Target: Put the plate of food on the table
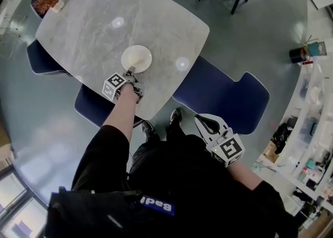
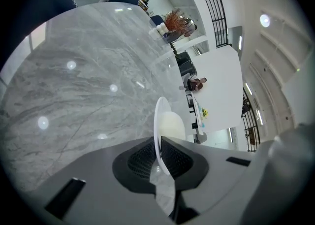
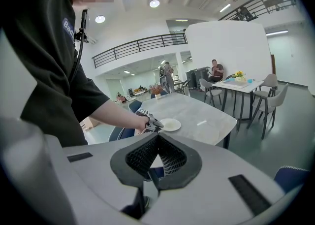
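Your plate [image 1: 137,58] is round and white with a paler cream centre; whatever is on it can't be made out. It looks to lie flat on the grey marbled surface [image 1: 99,18], close to the edge nearest you and well away from the far corners. Your left claw [image 1: 131,70] grips its near rim, with the thin rim pinched between the two jaws. From the left gripper view the plate [image 2: 165,125] shows edge-on, and from the right gripper view it is a small pale disc [image 3: 171,124] level on the top.
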Available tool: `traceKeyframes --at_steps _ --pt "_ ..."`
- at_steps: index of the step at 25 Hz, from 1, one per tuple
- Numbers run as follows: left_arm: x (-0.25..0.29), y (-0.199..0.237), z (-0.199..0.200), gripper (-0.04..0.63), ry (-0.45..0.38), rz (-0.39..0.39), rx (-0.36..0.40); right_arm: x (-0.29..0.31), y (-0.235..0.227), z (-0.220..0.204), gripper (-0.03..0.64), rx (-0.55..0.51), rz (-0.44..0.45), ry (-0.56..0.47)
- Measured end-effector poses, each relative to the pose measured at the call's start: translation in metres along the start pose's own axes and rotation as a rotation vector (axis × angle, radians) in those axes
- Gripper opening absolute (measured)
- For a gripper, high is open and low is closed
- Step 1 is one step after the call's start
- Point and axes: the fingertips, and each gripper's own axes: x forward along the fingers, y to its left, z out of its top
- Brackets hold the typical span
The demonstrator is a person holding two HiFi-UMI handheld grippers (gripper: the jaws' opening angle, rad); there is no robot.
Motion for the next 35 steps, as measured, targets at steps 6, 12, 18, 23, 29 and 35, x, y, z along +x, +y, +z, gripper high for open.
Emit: traceKeyframes --at_steps 6,12,18,23,29,35 --pt "0.005 0.009 -0.003 0.061 0.075 0.082 0.056 -0.005 -0.002 -0.005 0.009 0.052 -0.03 0.042" --pt "0.007 0.015 -0.012 0.087 0.173 0.114 0.024 -0.007 -0.004 -0.017 0.009 0.101 -0.028 0.039" --pt "0.004 0.018 -0.018 0.087 0.273 0.143 0.022 -0.009 -0.004 -0.018 0.009 0.116 -0.04 0.046" --pt "0.0 0.02 -0.026 0.087 0.305 0.13 0.003 -0.008 0.0 -0.013 0.01 0.112 -0.046 0.038" --pt "-0.016 0.022 -0.028 0.091 0.309 0.095 -0.012 -0.005 0.006 -0.011 0.011 0.1 -0.03 0.031" --pt "-0.06 -0.006 -0.038 0.091 0.327 -0.022 0.07 0.009 0.02 0.005 0.01 0.07 0.005 -0.005"
